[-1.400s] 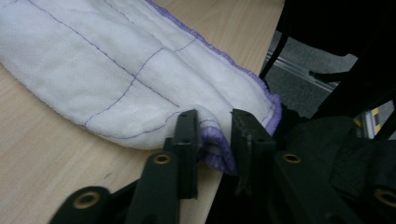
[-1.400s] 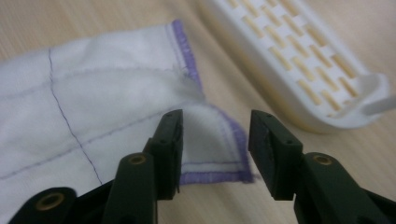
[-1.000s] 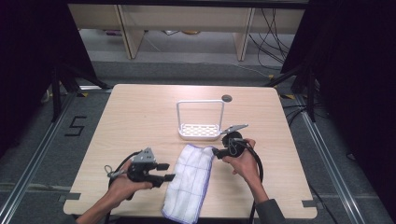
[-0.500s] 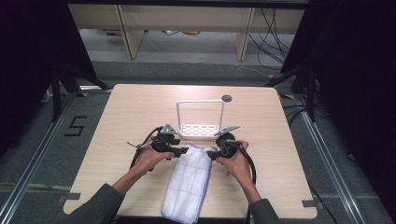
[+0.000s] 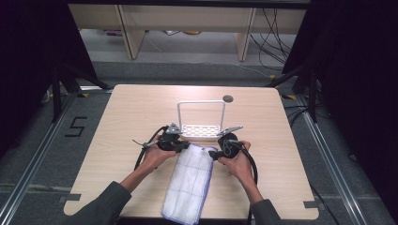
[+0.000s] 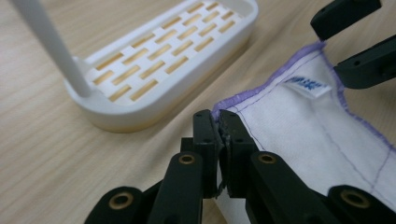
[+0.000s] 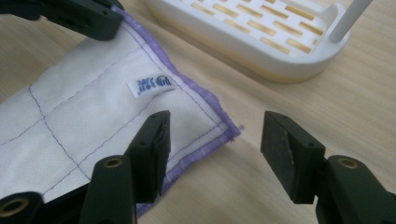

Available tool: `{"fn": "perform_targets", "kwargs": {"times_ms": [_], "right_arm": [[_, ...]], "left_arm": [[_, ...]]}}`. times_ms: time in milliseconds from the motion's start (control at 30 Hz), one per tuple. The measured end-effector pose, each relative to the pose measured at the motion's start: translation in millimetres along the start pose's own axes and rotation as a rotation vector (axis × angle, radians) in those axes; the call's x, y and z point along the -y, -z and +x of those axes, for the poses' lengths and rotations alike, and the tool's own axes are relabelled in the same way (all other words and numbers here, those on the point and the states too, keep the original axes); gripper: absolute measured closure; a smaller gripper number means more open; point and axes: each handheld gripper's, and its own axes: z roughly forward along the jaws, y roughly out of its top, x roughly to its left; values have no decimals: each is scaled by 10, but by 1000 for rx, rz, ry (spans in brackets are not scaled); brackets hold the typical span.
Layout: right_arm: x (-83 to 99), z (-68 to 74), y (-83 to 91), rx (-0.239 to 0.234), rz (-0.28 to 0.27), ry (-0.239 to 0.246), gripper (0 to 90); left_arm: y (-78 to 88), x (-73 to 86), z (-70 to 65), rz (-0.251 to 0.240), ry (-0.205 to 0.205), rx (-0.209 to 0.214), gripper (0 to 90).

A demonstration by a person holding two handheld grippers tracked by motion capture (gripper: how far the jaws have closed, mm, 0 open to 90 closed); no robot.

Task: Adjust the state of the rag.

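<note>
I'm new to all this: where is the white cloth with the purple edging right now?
The white cloth with purple edging lies near the table's front edge in the high view, between both hands, just before the white slotted plastic rack.

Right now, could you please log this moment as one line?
left gripper: just closed on cloth corner | right gripper: open astride other corner | rack: behind

Left claw [image 6: 218,122] just closed on cloth [image 6: 299,116] corner.

White quilted cloth with purple stitched edging [image 5: 190,180] lies flat on the table, small blue-printed label [image 7: 156,84] by its far edge.
</note>
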Motion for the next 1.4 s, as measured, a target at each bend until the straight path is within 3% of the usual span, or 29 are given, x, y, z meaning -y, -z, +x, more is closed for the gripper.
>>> {"fn": "perform_targets", "kwargs": {"times_ms": [67, 233, 333, 367, 467, 633, 733, 867, 900, 967, 1000, 1033, 1067, 1100, 1133, 1233, 1267, 1300, 1367, 1400], "right_arm": [[-22, -13, 23, -10, -10, 1, 458], [-80, 5, 8, -13, -20, -5, 461], [-120, -1, -32, -18, -12, -1, 458], [-134, 2, -59, -19, -13, -7, 458], [-156, -29, -172, -42, 15, 18, 469], [-153, -20, -264, -49, 51, -5, 480], [-161, -1, -314, -41, 58, 31, 488], [-159, 82, -324, -17, 86, 41, 500], [-159, 110, -330, 10, 85, 75, 529], [-153, 139, -336, -2, 88, 61, 549], [-152, 133, -330, 0, 84, 81, 598], [-143, 159, -319, -23, 95, 48, 633], [-143, 159, -319, -23, 95, 48, 633], [-145, 122, -331, -18, 74, 95, 696], [-135, 138, -326, -62, 77, 66, 758], [-128, 129, -329, -78, 67, 77, 798], [-131, 130, -335, -52, 60, 89, 817], [-133, 141, -297, -73, 44, 116, 841], [-134, 159, -284, -48, 40, 95, 845], [-142, 166, -212, -76, 15, 118, 849]], "left_arm": [[65, 11, 23, -8, -5, -4, 855], [126, 82, 51, -54, 28, -9, 852], [126, 89, 53, -58, 22, -1, 848], [137, 86, 60, -44, 2, 5, 847], [128, 93, 53, -49, 15, 17, 844], [117, 98, 53, -53, 17, 15, 842], [121, 98, 54, -51, 14, 15, 841], [122, 111, 67, -37, 1, 17, 838], [120, 113, 66, -36, 1, 15, 838], [117, 113, 66, -34, -1, 15, 838], [117, 115, 63, -38, 3, 13, 838], [118, 114, 65, -40, 1, 12, 838], [118, 113, 68, -42, 1, 17, 838], [121, 113, 67, -42, 0, 17, 838], [122, 113, 68, -41, -2, 16, 839], [131, 113, 67, -39, -4, 15, 843], [128, 113, 58, -57, 8, 23, 843], [137, 111, 63, -55, 1, 25, 845], [163, 102, 63, -65, 12, 30, 847], [199, 92, 60, -79, 21, 32, 848]]}}
